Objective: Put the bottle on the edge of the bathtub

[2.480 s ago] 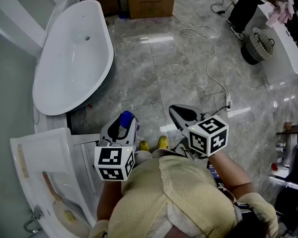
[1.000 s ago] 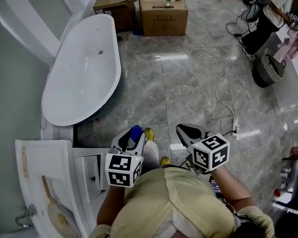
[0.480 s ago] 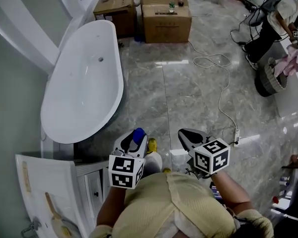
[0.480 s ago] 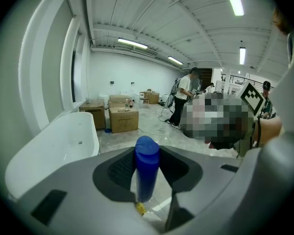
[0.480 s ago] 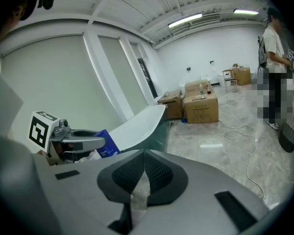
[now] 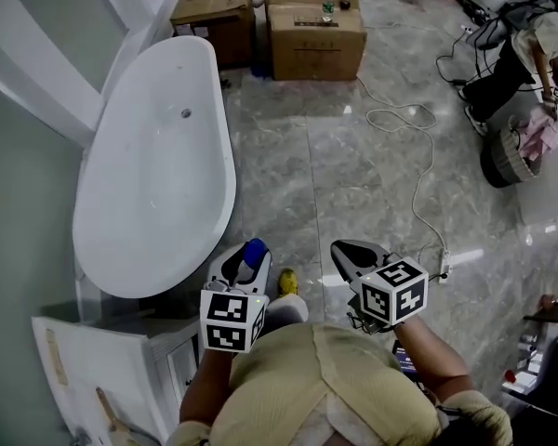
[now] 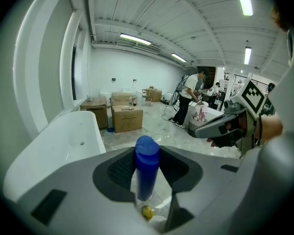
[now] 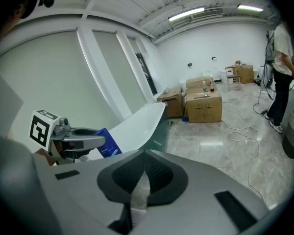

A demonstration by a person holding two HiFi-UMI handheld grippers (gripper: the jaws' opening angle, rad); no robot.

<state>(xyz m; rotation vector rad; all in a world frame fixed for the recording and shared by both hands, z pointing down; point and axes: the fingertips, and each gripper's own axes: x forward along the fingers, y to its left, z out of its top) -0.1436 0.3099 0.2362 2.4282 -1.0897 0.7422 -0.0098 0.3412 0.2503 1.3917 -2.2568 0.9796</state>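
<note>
Room: marble floor [image 6: 353,156]
Change: bathtub [image 6: 225,165] nearer than before
Left tool [image 7: 146,177]: clamped on blue bottle [image 7: 147,163]
Right tool [image 8: 141,180]: closed, empty

A grey marbled floor [image 6: 353,170] (glossy, catching the ceiling lights) carries a white freestanding bathtub [image 6: 225,156]. Two cardboard boxes [image 6: 314,28] stand just beyond the bathtub's far end. Well to the right of the bathtub, a white cable [image 6: 418,147] snakes to a power strip [image 6: 444,266].
</note>
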